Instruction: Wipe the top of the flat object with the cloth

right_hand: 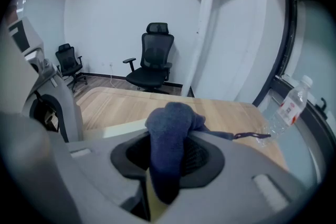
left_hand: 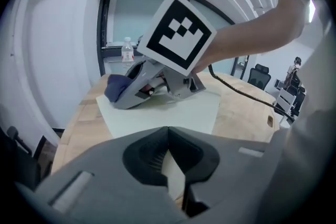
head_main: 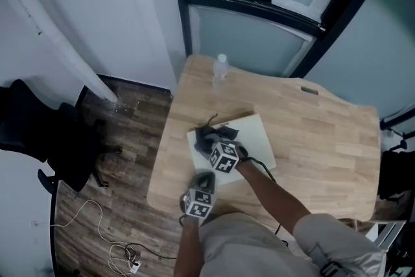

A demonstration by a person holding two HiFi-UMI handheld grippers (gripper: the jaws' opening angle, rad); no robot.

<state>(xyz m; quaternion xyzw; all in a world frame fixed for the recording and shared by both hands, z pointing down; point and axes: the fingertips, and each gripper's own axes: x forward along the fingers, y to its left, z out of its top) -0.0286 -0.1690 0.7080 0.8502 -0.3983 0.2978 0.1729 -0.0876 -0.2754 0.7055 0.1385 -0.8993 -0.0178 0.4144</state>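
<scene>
A light wooden table (head_main: 324,139) stands on a dark wooden floor (head_main: 133,130). On the far side is a big window (head_main: 259,42) with a black frame. The wall (head_main: 97,10) on the left is white. A black chair (head_main: 39,133) stands left of the table. A white cable (head_main: 120,246) lies on the near floor.

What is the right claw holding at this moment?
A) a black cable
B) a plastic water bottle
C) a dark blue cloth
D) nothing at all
C: in the right gripper view, the dark blue cloth is pinched between the jaws of the right claw and bunches up over them.
</scene>
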